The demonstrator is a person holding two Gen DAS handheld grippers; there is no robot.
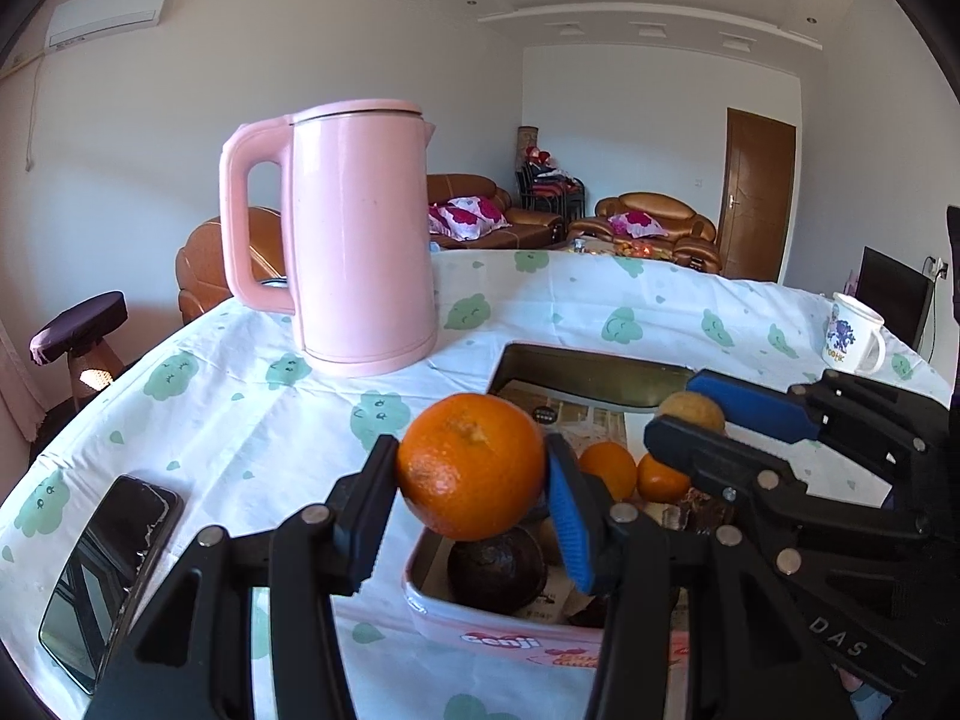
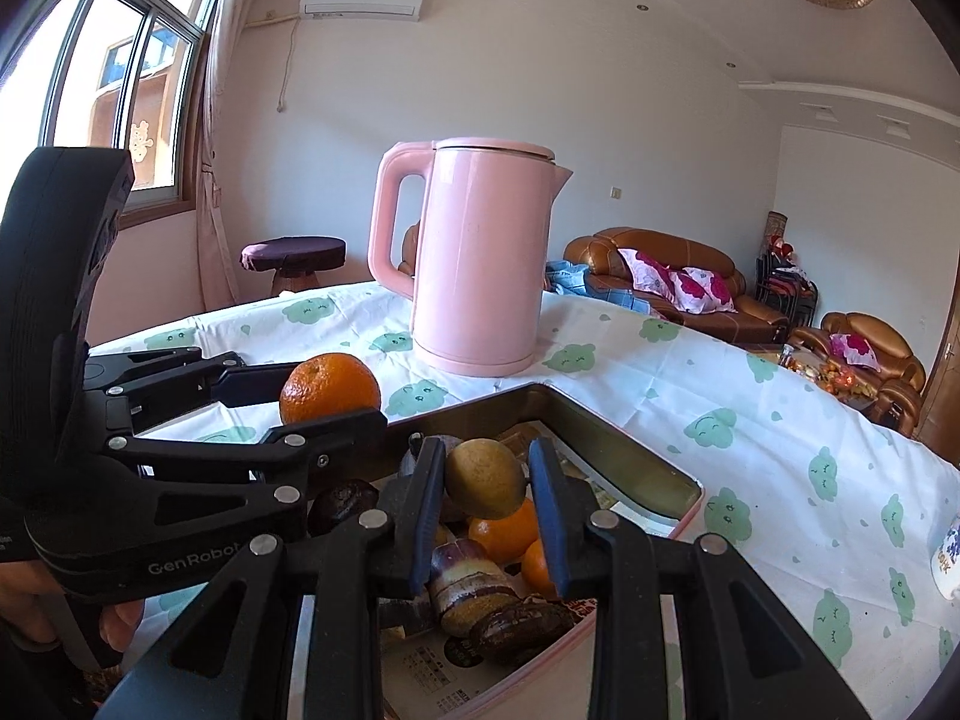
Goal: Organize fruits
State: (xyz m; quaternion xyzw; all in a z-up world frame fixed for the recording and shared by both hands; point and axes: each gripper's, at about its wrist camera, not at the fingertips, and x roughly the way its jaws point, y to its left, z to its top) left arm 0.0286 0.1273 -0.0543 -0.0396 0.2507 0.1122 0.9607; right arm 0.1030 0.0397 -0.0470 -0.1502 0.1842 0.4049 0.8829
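Note:
My left gripper [image 1: 471, 480] is shut on a large orange [image 1: 471, 465] and holds it above the near left corner of a pink tin box [image 1: 498, 627]. That orange [image 2: 330, 387] and the left gripper [image 2: 327, 393] also show in the right wrist view. My right gripper [image 2: 486, 483] is shut on a small yellow-brown fruit [image 2: 485, 478] over the box [image 2: 630, 468]; it shows in the left wrist view [image 1: 696, 414] with its fruit [image 1: 693, 409]. Inside the box lie small oranges [image 1: 607, 468], a dark round fruit [image 1: 497, 567] and brown pieces [image 2: 465, 579].
A pink kettle [image 1: 360, 234] stands behind the box on a white tablecloth with green clouds [image 1: 240, 420]. A phone [image 1: 111, 576] lies at the near left. A printed mug [image 1: 852, 333] stands at the far right edge. Sofas and a stool are beyond the table.

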